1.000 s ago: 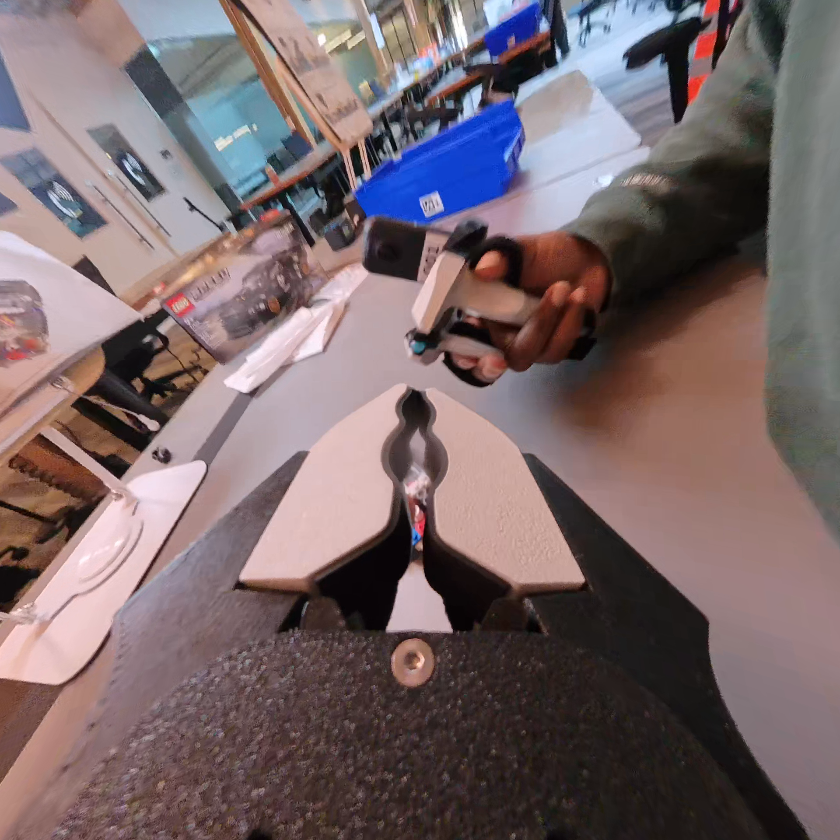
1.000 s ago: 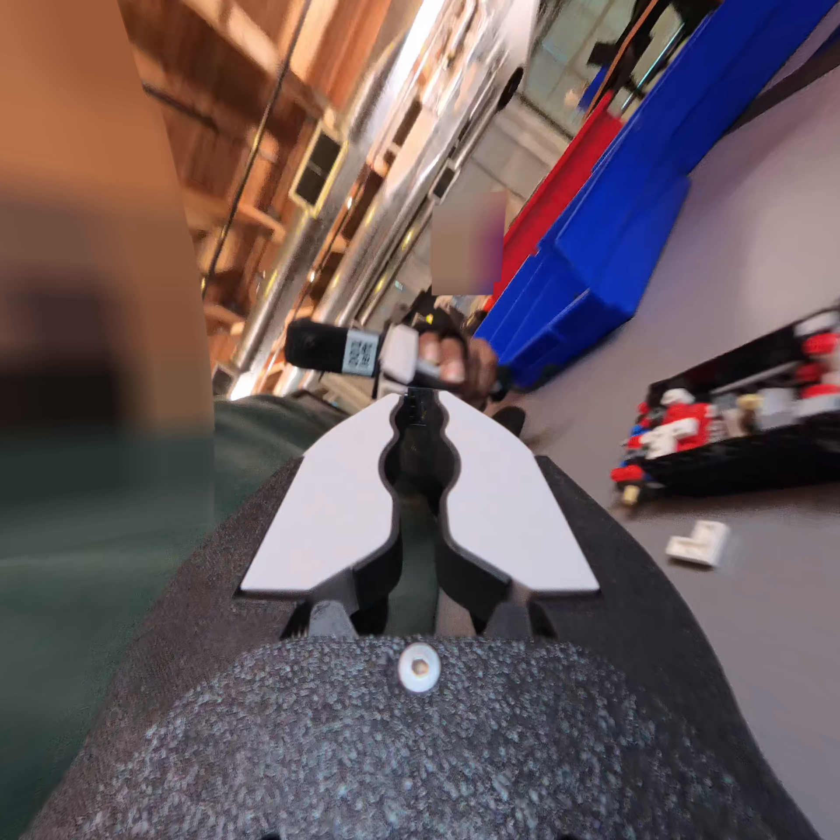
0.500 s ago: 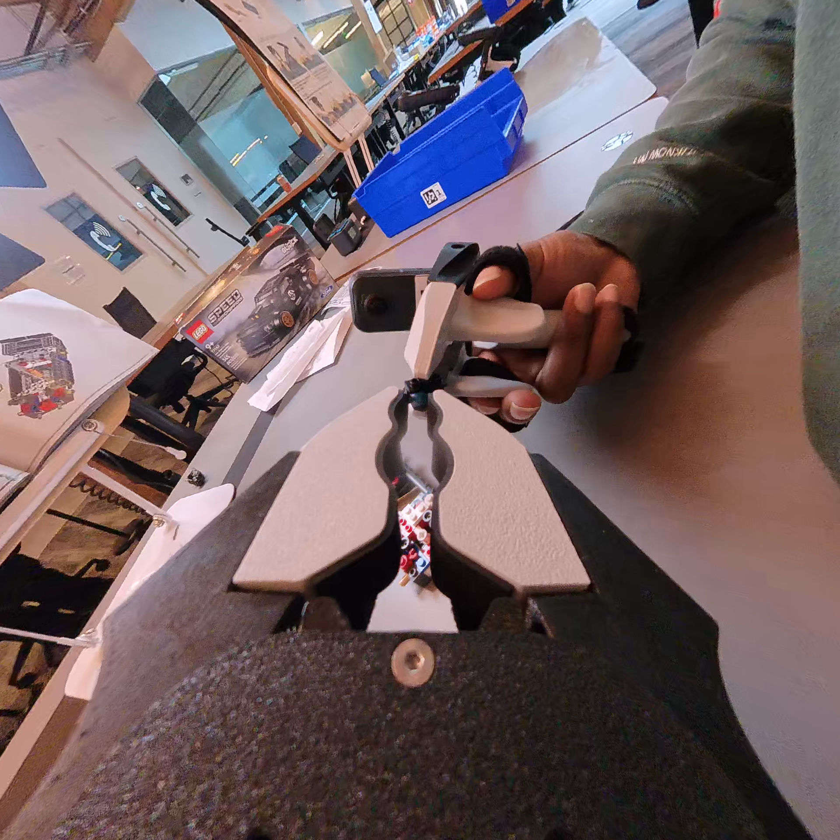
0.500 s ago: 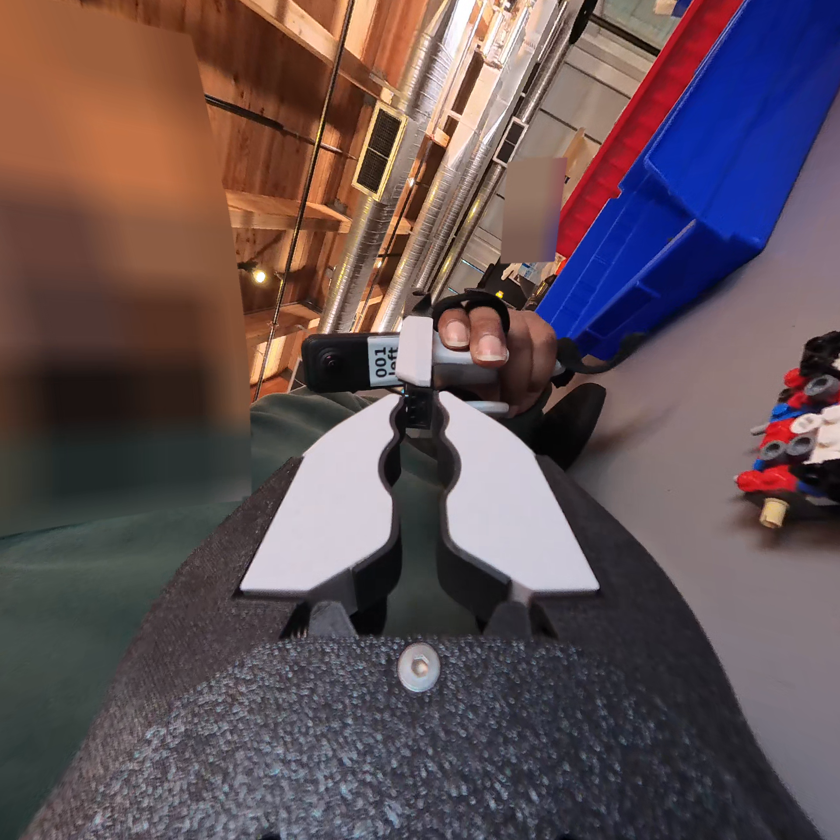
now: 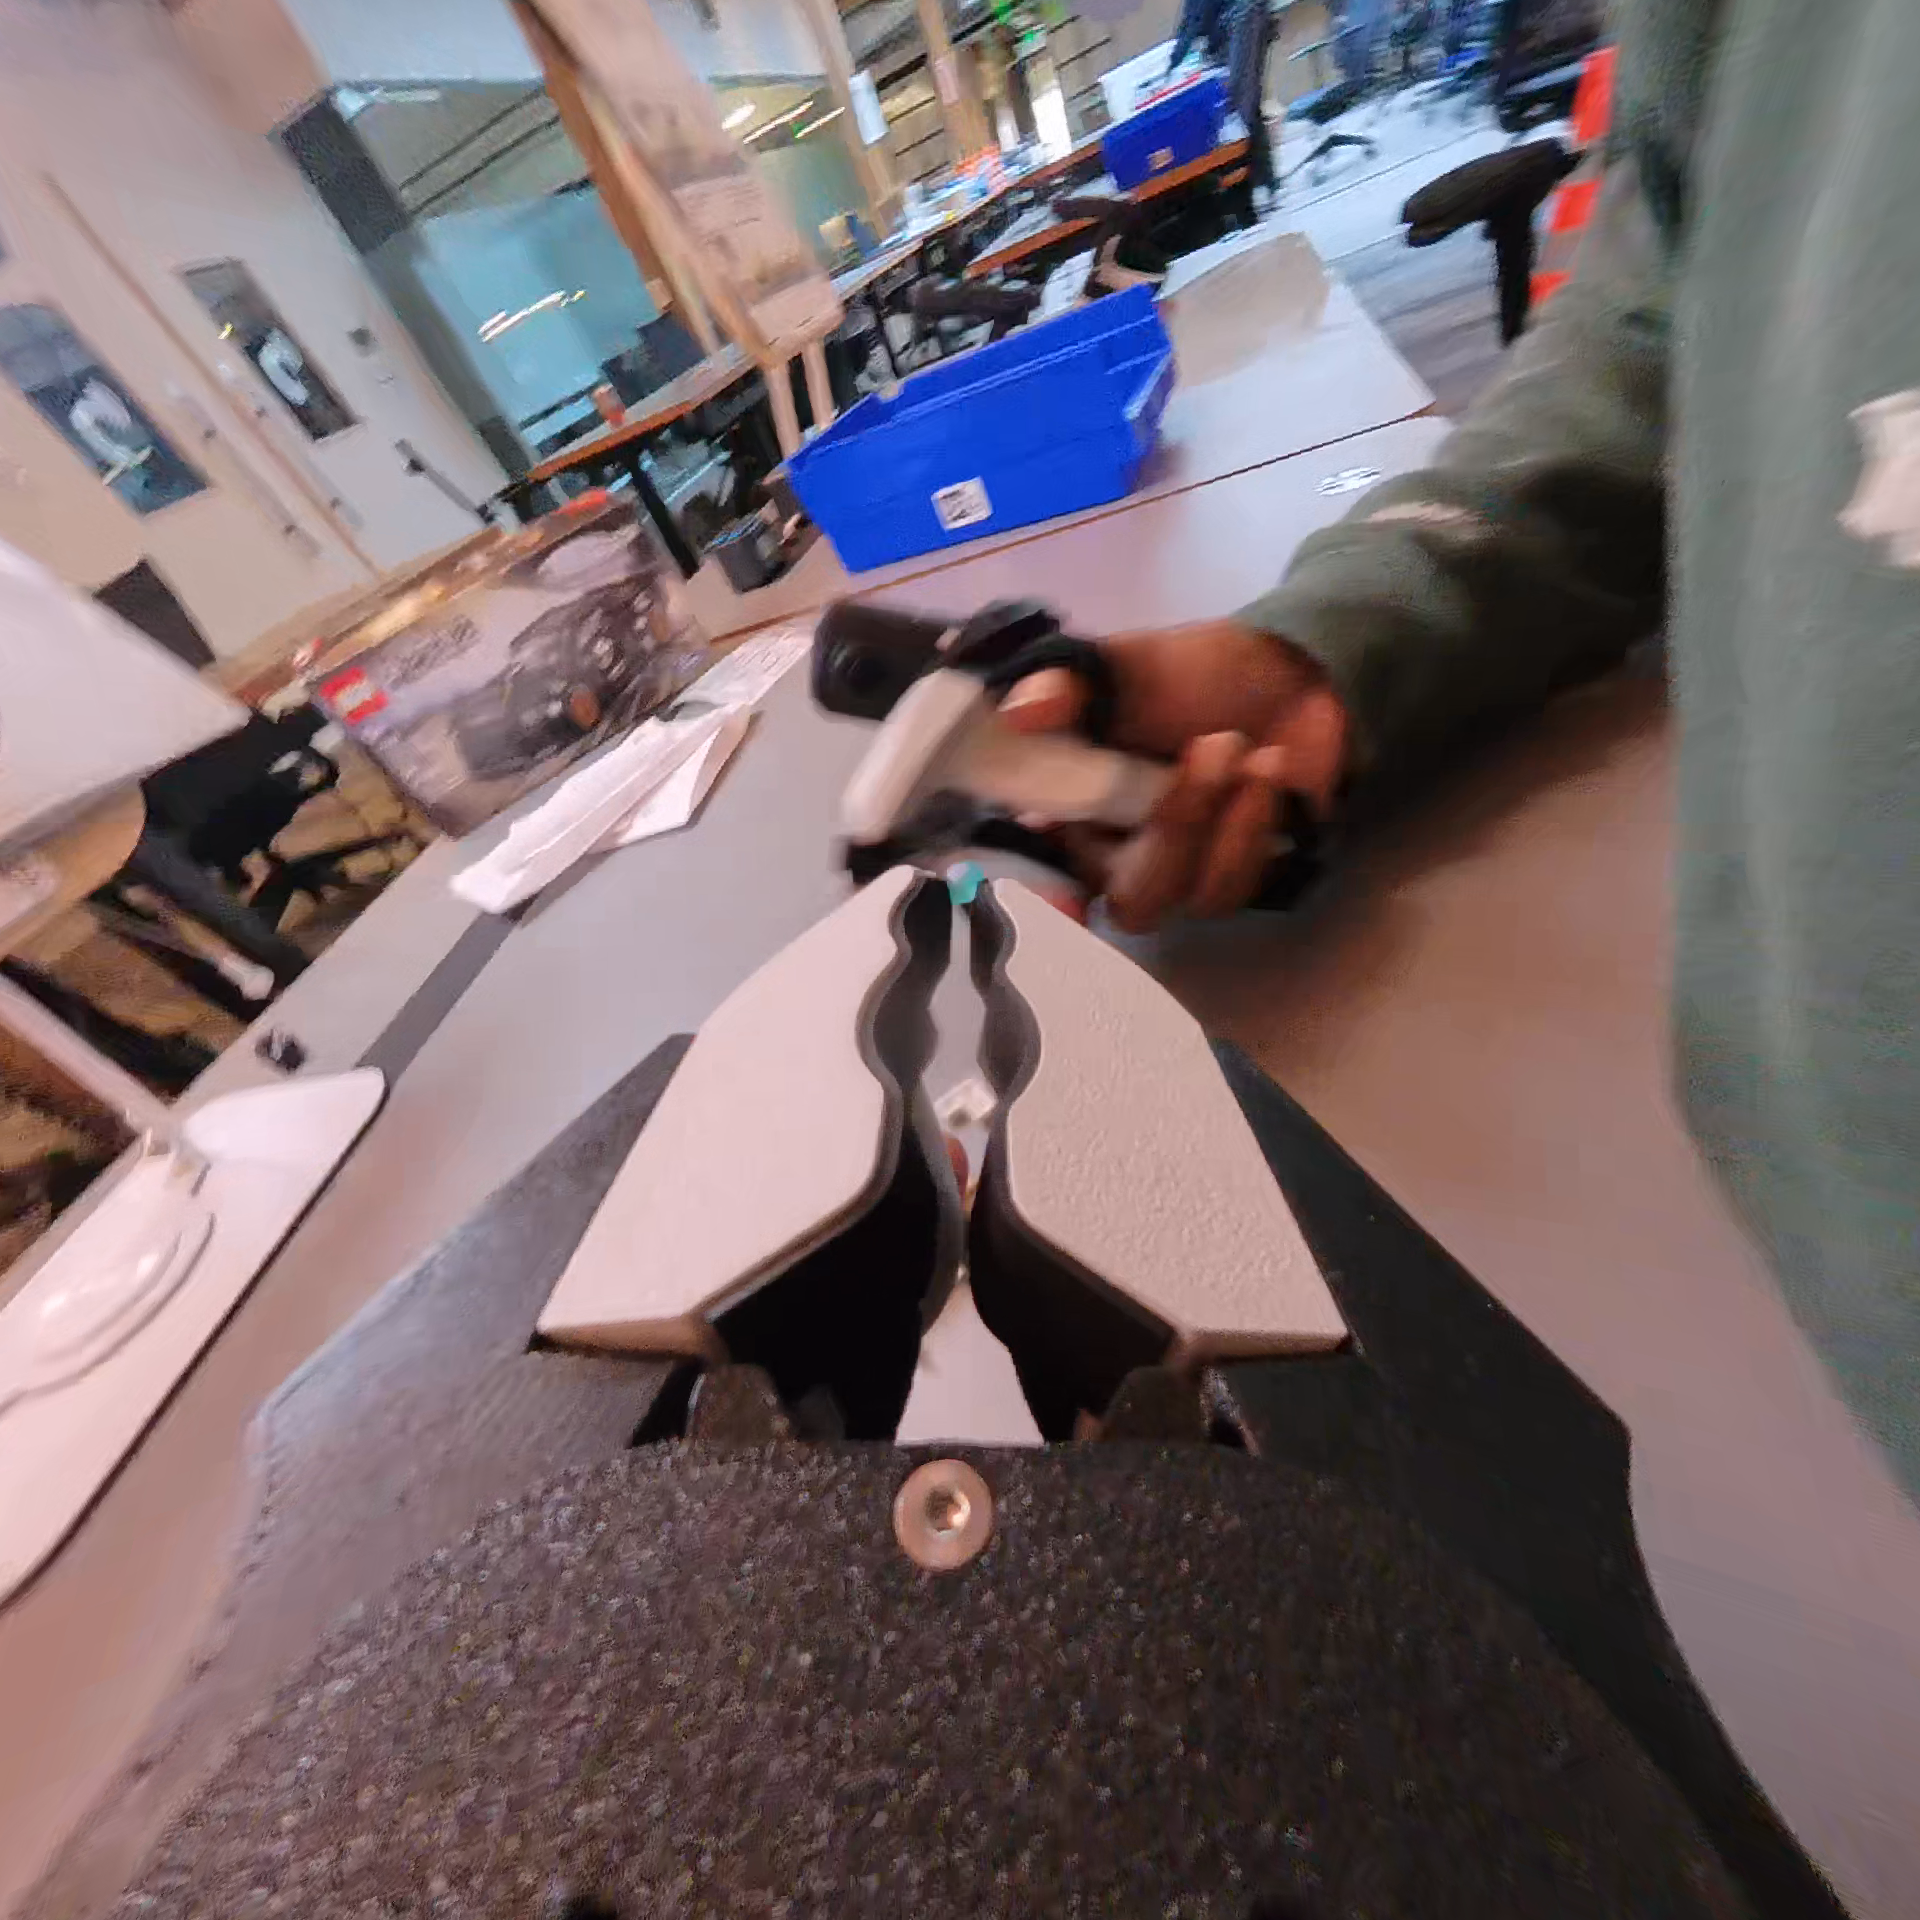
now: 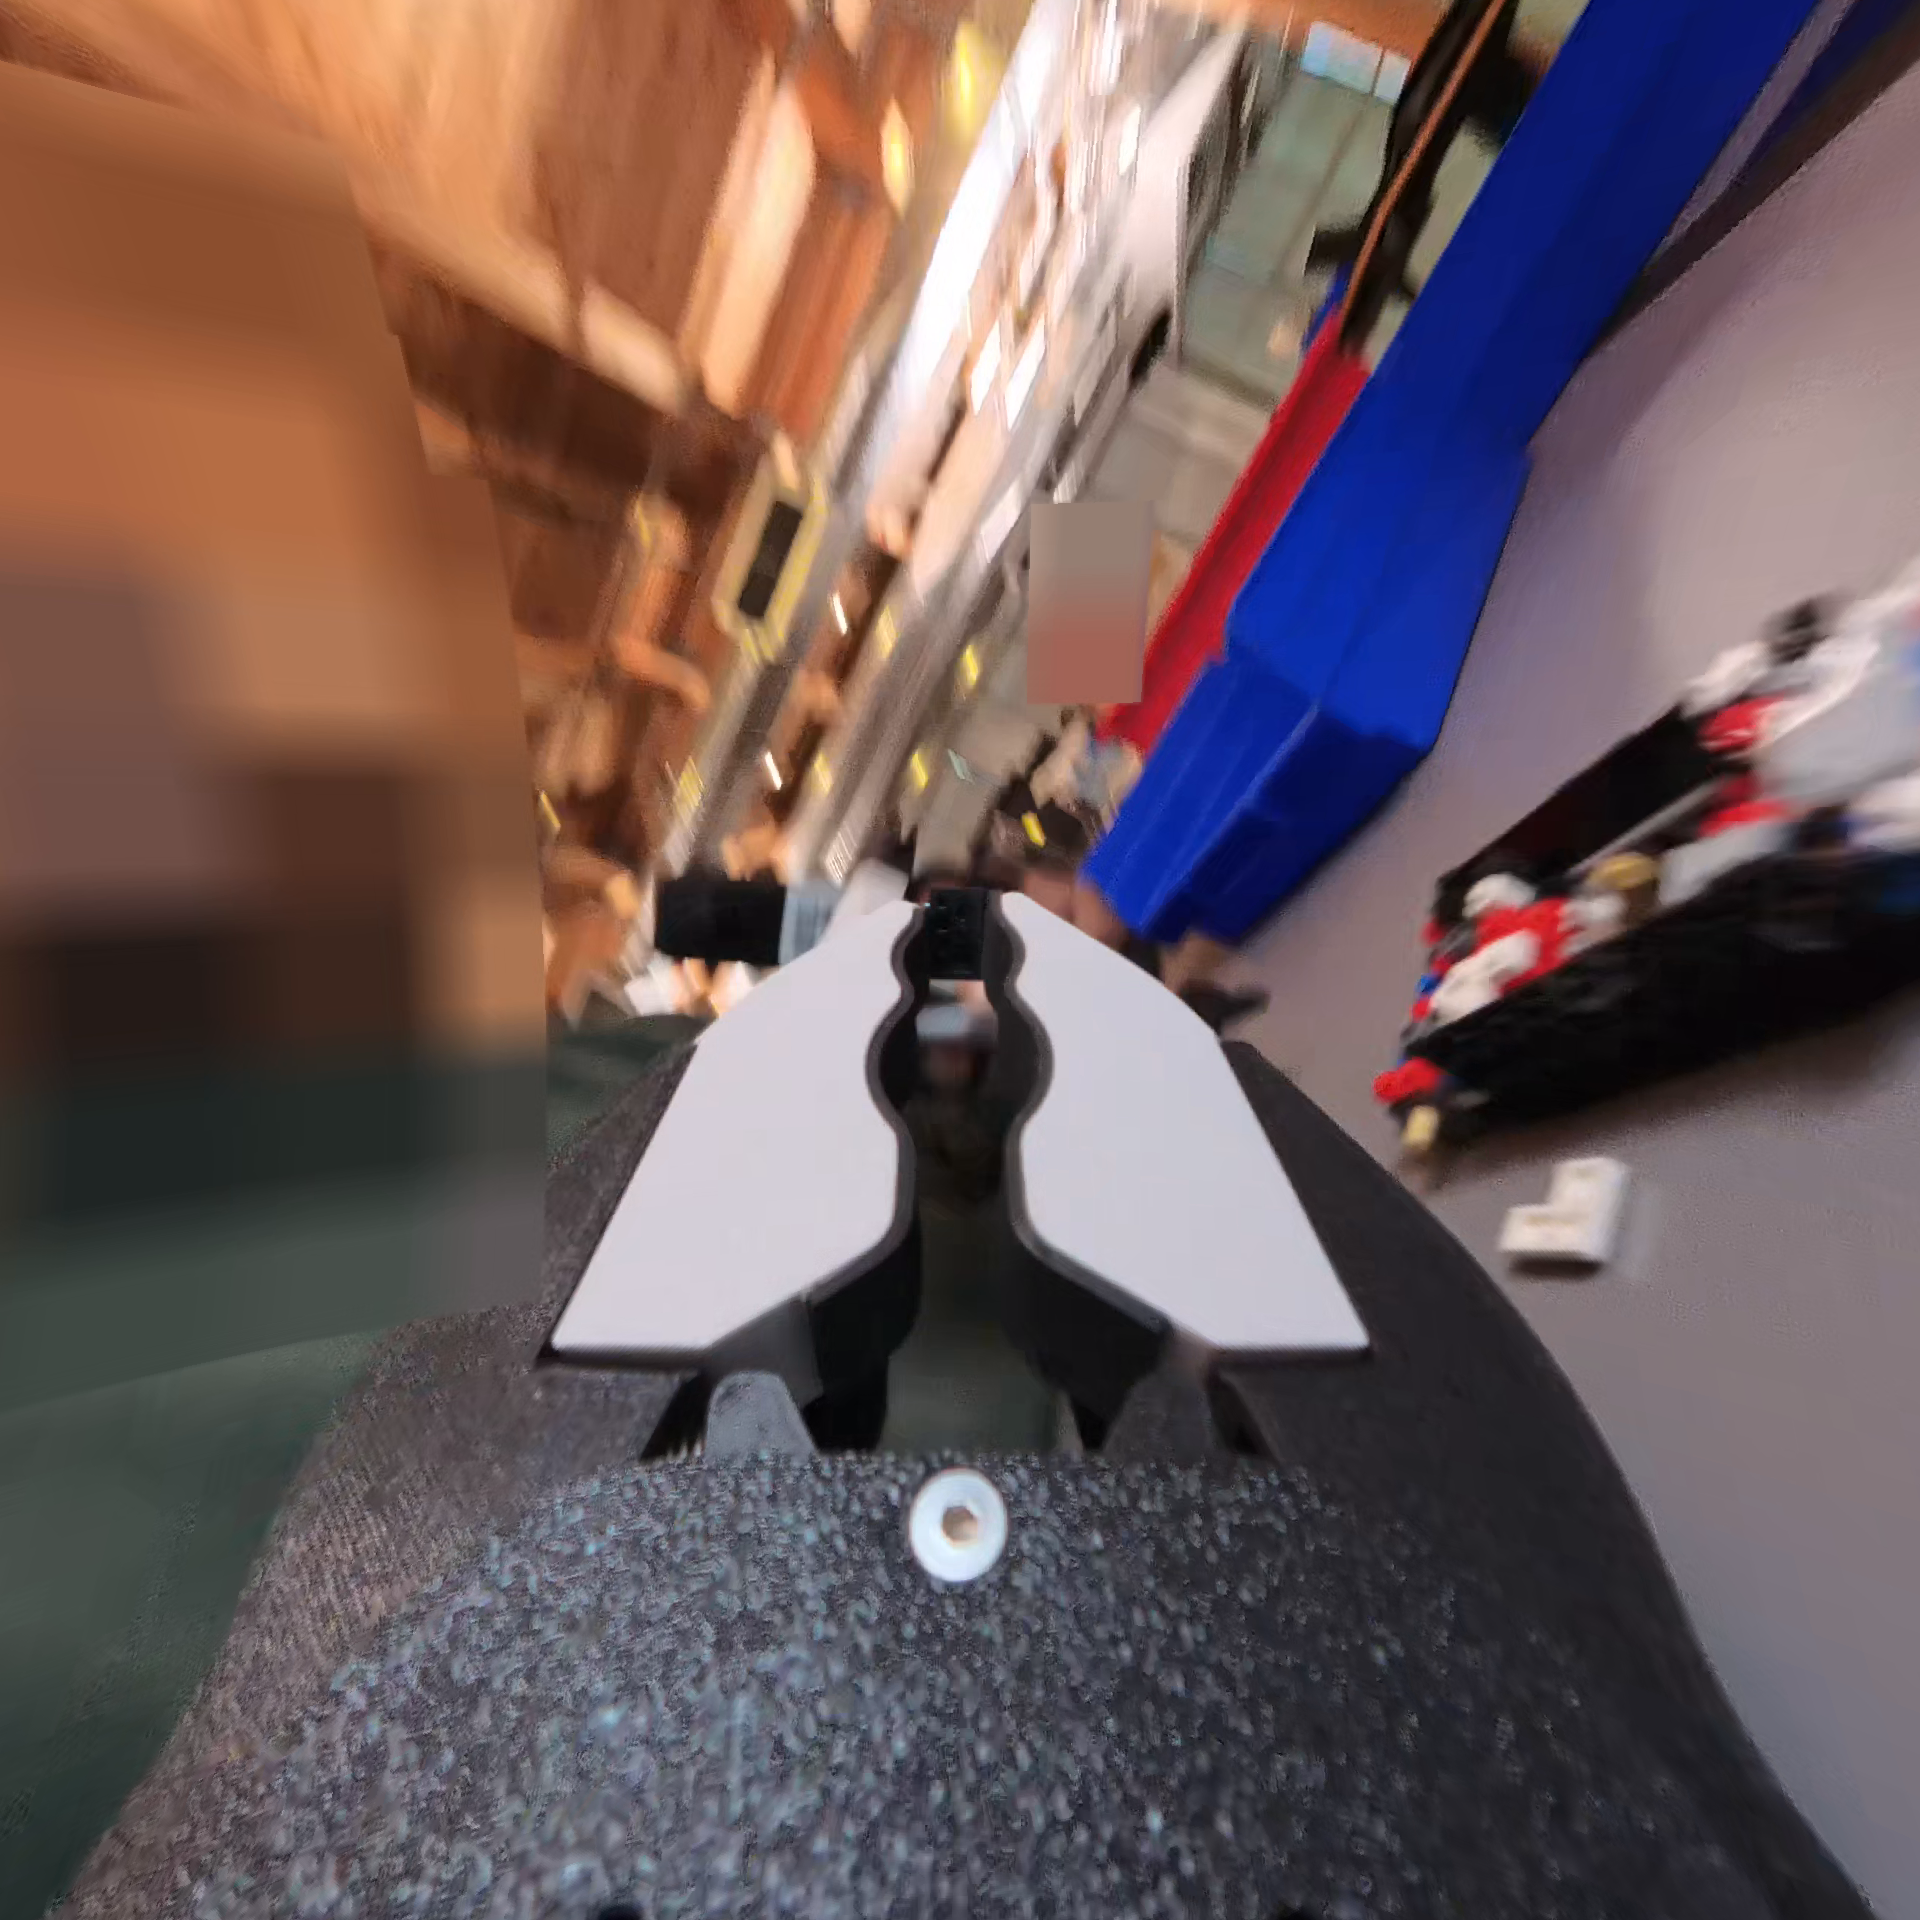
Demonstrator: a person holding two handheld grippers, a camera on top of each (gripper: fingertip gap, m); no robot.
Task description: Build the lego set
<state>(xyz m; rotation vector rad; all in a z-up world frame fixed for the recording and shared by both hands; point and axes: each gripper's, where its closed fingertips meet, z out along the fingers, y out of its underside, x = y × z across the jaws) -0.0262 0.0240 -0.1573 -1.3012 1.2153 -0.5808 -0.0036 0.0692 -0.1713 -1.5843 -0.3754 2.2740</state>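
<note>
From the left wrist view, a white flat pad (image 5: 156, 1236) lies at the far left, overhanging the near edge of the grey bench (image 5: 1455, 1091). Beyond it, close to that edge, the lego box (image 5: 509, 686) stands with white paper sheets (image 5: 613, 800) just beside it. The left hand-held gripper (image 5: 954, 894) has its jaws nearly together, clamped on a small teal piece (image 5: 964, 883) at the tips; a small white piece (image 5: 961, 1103) shows on the bench through the gap lower down. Just past the tips, a hand (image 5: 1216, 769) in a green sleeve grips the right hand-held gripper (image 5: 904, 842), seen side-on and blurred. A blue bin (image 5: 987, 457) sits farther back, with open bench between it and the hand. To the right, bare bench runs up to the person's green top.

From the right wrist view, which is blurred, the right hand-held gripper (image 6: 954, 920) is closed on a small black piece (image 6: 954, 935) at its tips. Right of it, blue bins (image 6: 1351, 623) stand along the far side of the bench (image 6: 1714, 1558). The partly built lego model (image 6: 1662, 935) lies near the right edge, with a white L-shaped piece (image 6: 1569, 1210) just in front of it and open bench nearer the camera.
</note>
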